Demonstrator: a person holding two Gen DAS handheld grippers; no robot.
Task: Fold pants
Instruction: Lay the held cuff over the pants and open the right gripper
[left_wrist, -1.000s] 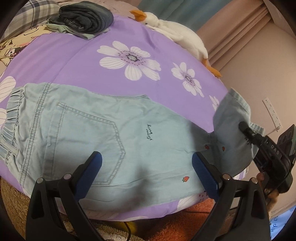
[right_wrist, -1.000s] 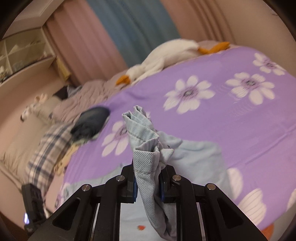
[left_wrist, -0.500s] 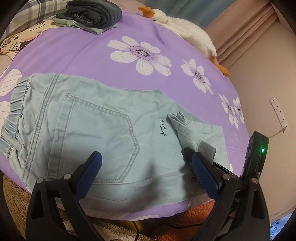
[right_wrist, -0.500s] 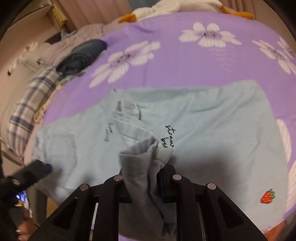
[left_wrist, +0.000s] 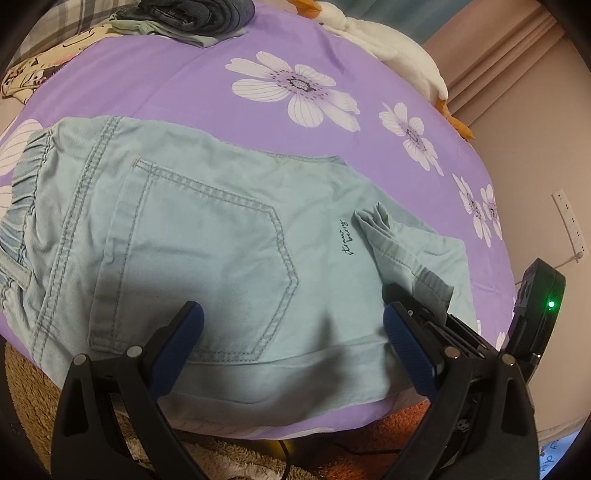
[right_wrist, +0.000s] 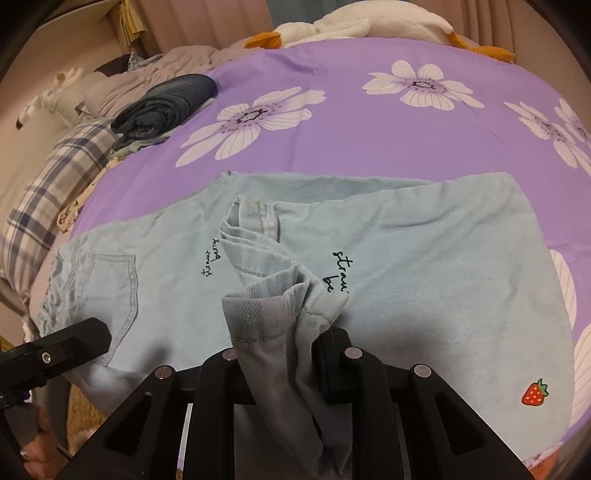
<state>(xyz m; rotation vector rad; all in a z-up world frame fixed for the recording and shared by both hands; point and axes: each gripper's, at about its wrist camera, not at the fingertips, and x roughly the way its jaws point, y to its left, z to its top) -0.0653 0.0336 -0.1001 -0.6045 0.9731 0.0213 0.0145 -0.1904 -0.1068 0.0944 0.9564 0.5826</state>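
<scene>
Here the right gripper (right_wrist: 282, 354) pinches a bunched pant-leg hem (right_wrist: 266, 317) between its pressed-together fingers, at the near edge of the bed. The left gripper (left_wrist: 291, 325) hovers with its blue-padded fingers (left_wrist: 181, 332) spread wide over the near edge, touching no cloth. The light blue pants (left_wrist: 207, 236) lie flat along that near edge on the purple flowered bedspread (left_wrist: 184, 85), elastic waistband toward the left edge, back pocket up, the folded-over leg end resting on the seat by the stitched lettering. Beyond the pants the bedspread runs bare across the middle of the bed. At the far left corner sit folded dark jeans (right_wrist: 166, 107) beside a plaid pillow (right_wrist: 55, 184); a white plush goose (right_wrist: 369, 22) lies along the far edge.
</scene>
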